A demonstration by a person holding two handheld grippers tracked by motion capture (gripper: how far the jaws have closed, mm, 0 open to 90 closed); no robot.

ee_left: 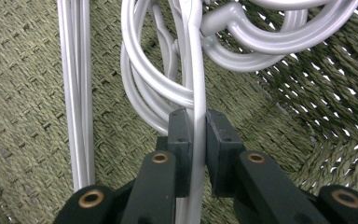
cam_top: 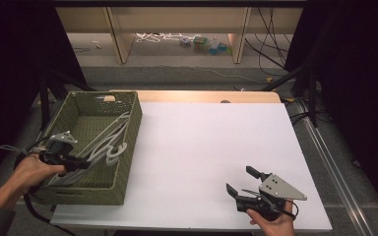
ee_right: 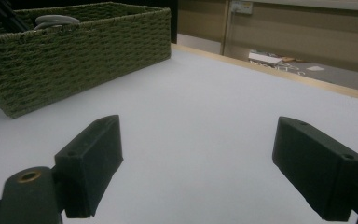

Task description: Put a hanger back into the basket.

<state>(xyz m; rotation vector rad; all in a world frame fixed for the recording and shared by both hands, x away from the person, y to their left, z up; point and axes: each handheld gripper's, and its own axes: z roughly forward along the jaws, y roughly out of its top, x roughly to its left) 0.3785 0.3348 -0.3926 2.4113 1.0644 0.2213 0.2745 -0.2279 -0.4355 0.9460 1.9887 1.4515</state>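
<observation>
A green woven basket (cam_top: 128, 123) stands at the table's left and holds several grey plastic hangers (cam_top: 109, 142). My left gripper (cam_top: 86, 163) reaches into the basket from the left. In the left gripper view its jaws pinch the thin bar of one grey hanger (ee_left: 196, 88), which runs upright between the pads (ee_left: 182, 130). More hanger hooks (ee_left: 261, 37) curl just beyond, over the basket's woven floor (ee_left: 28, 93). My right gripper (cam_top: 240, 180) rests low over the white table near its front right, jaws wide apart with nothing between them (ee_right: 198, 163).
The white tabletop (cam_top: 211, 152) stretches between the basket and my right gripper. From the right gripper view, the basket's wall (ee_right: 74, 56) stands at the far left. Beyond the table's wooden far edge (cam_top: 202, 96) are a floor, cables and shelf legs.
</observation>
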